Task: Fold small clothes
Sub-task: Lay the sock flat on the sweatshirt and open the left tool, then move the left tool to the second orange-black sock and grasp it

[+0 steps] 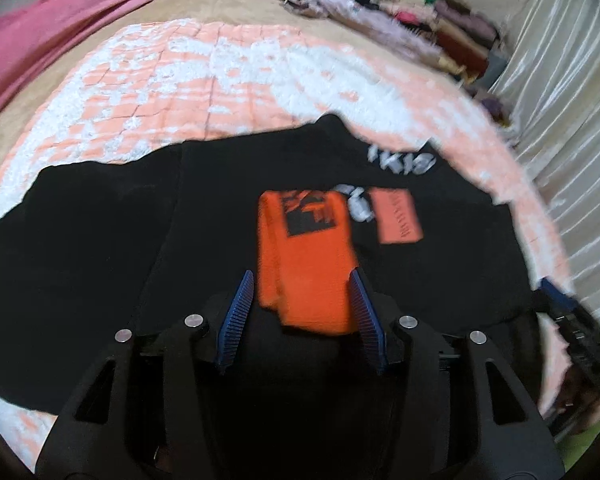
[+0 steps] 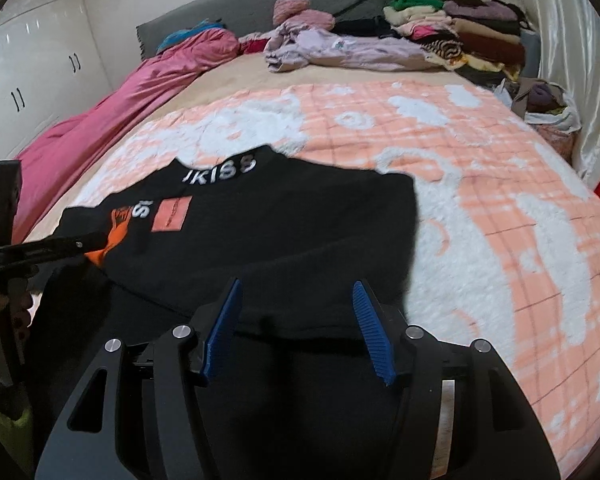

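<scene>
Both the left gripper (image 1: 302, 308) and right gripper (image 2: 298, 320) were spread wide, empty, over the black shirt (image 2: 268, 240); its near hem was hidden.

Left gripper (image 1: 302, 280): jaws spread wide, blue pads (image 1: 238, 316) apart, pointing forward and down.
Right gripper (image 2: 298, 290): jaws also wide apart, nothing gripped, the left gripper on its left side.
</scene>
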The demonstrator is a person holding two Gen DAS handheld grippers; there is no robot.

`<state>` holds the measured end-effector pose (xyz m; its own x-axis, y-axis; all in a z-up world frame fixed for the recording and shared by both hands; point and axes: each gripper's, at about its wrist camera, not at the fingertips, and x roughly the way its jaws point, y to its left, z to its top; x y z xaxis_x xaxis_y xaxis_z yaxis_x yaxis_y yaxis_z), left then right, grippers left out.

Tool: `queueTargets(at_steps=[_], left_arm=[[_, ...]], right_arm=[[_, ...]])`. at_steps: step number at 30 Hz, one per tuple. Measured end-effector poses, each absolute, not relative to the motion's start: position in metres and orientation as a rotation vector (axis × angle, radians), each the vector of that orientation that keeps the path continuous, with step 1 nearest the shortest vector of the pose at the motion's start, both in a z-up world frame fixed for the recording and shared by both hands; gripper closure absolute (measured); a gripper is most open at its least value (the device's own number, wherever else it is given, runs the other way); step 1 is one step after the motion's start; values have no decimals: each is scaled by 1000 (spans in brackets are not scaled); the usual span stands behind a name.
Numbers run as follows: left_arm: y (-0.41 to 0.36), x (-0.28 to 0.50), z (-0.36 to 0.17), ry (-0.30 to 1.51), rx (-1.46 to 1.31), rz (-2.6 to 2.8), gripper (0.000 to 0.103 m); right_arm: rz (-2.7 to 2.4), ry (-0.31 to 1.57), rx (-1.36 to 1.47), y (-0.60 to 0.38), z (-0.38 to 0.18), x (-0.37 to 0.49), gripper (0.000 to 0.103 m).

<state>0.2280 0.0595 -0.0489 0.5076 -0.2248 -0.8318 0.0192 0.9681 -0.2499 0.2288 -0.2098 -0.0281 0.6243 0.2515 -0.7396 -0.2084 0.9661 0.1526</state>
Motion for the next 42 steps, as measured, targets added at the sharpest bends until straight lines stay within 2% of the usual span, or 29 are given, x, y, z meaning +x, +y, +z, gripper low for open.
queueTargets(at_steps=[5, 8, 10, 14, 17, 19, 23, 30, 42], left_arm=[[68, 225, -58, 1049, -238, -140, 61], [73, 219, -56, 1038, -256, -141, 61], [76, 215, -54, 1031, -280, -144, 61], [81, 207, -43, 997, -291, -137, 61], [85, 201, -35, 969, -300, -139, 60], [89, 195, -29, 944, -295, -128, 51], [96, 184, -18, 906, -273, -101, 47], [117, 166, -5, 842, -271, -25, 27], [155, 147, 6, 786, -274, 99, 16]], right_arm=[[214, 949, 44, -206, -51, 236, 47], [223, 934, 68, -209, -48, 231, 47], [234, 915, 88, -212, -41, 225, 41], [252, 871, 105, -215, -25, 211, 38], [266, 843, 113, -214, -15, 201, 32], [270, 826, 119, -212, -10, 195, 27], [295, 814, 116, -203, -4, 189, 27], [359, 794, 103, -173, 9, 183, 27], [475, 755, 29, -110, 34, 178, 27]])
